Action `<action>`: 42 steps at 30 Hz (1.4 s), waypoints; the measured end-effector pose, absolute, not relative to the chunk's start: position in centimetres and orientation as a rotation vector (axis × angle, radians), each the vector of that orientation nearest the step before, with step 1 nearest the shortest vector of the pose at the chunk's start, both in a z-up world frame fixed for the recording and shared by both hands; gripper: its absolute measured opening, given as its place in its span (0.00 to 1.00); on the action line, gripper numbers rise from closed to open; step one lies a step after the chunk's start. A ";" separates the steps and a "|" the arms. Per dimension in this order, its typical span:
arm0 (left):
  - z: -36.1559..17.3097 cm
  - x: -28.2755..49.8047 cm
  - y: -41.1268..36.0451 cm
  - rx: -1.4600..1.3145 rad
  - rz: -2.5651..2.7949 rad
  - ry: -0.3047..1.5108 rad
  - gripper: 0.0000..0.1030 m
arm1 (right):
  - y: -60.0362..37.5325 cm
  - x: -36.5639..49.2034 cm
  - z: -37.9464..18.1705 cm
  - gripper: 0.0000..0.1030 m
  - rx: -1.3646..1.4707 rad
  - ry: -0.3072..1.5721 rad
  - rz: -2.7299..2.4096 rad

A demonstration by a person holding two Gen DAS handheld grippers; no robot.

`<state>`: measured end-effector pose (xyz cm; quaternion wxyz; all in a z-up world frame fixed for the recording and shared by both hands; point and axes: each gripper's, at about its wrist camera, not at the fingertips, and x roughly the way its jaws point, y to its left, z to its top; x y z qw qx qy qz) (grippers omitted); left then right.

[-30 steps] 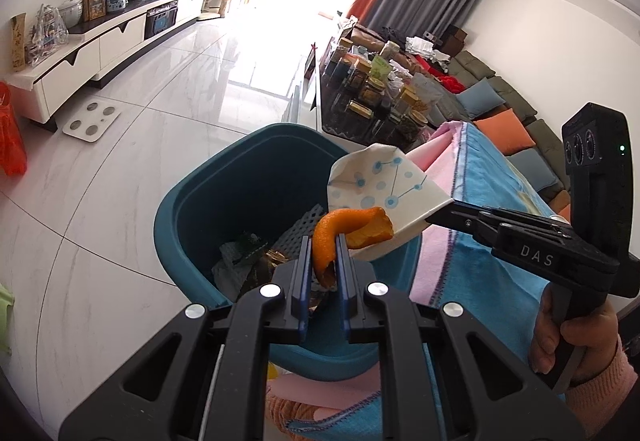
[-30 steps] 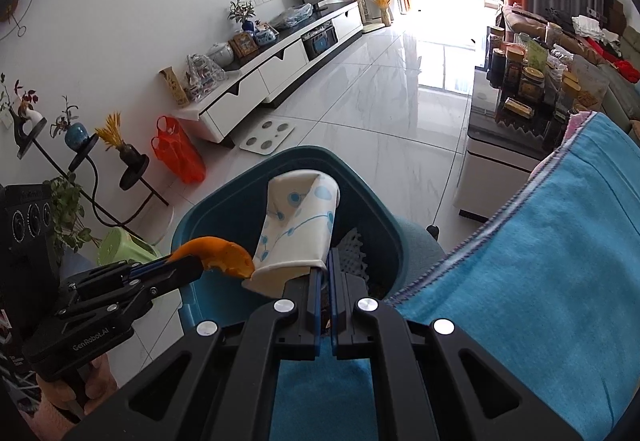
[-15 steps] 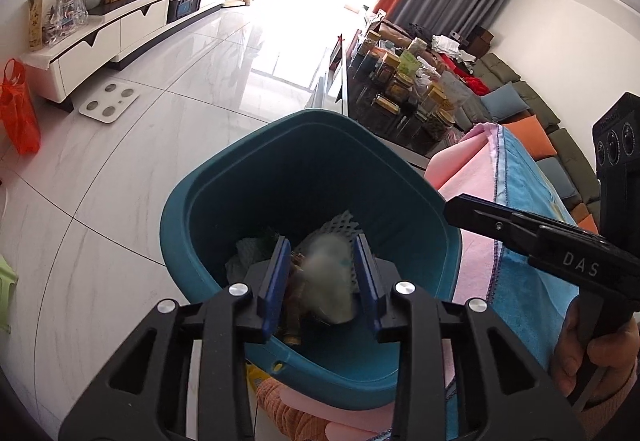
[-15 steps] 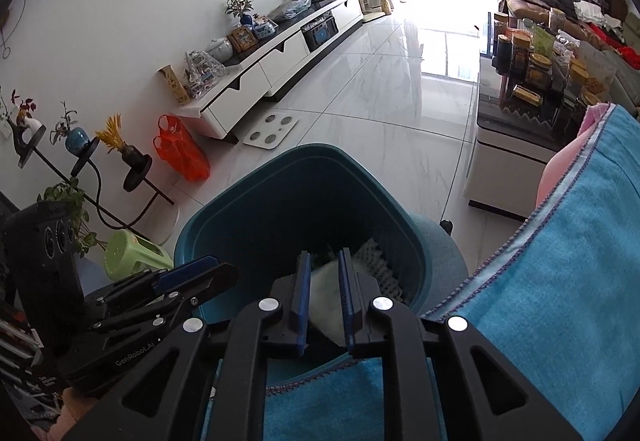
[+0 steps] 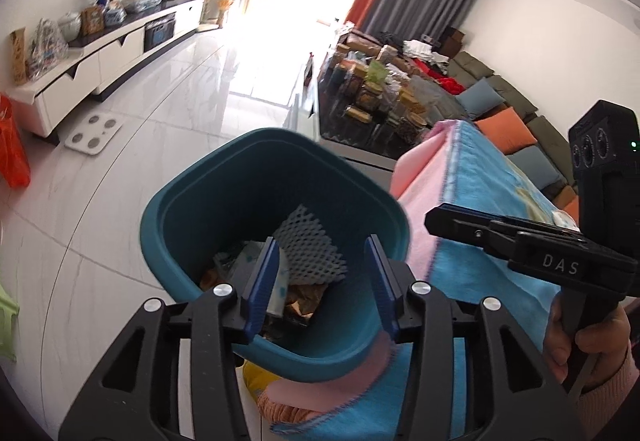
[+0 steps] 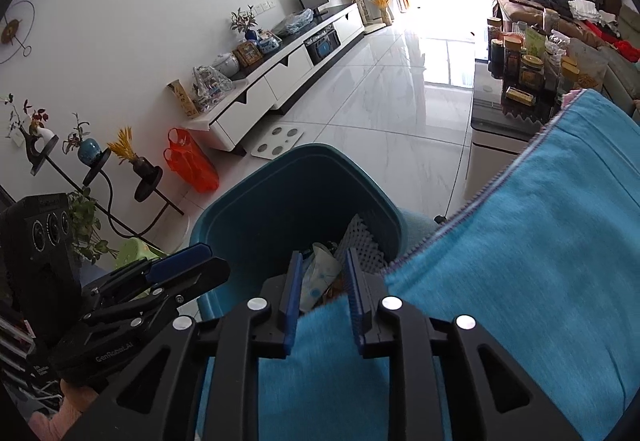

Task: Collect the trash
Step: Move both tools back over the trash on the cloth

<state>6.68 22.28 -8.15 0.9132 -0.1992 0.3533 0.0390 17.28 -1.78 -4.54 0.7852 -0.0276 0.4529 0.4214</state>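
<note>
White marble-look floor (image 5: 132, 145), bright living room. Teal bin (image 5: 224, 201) sitting right against a blue-covered table (image 6: 540, 241), with paper scrap (image 6: 320, 273), grey foam mesh (image 5: 308, 245) and other trash down inside. Left gripper (image 5: 322, 273) above the bin, jaws opening, nothing between them. Right gripper (image 6: 322, 285) at the table edge, jaws narrower, opening too, empty. TV cabinet (image 6: 280, 81) along the wall.

1 bin (image 5: 192, 217), 2 grippers, 1 foam net (image 5: 310, 245)
</note>
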 end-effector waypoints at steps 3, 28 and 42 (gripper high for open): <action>-6.9 6.2 20.6 -0.385 0.025 0.698 0.49 | -3.9 16.5 -3.8 0.26 -0.045 0.954 0.915; -5.6 7.2 -3.3 -0.185 -0.602 0.770 0.50 | -29.5 10.9 -0.3 0.31 0.114 0.755 0.534; -6.5 7.2 -11.7 -0.104 -0.738 0.841 0.50 | -36.0 10.8 -3.8 0.31 0.090 0.797 0.361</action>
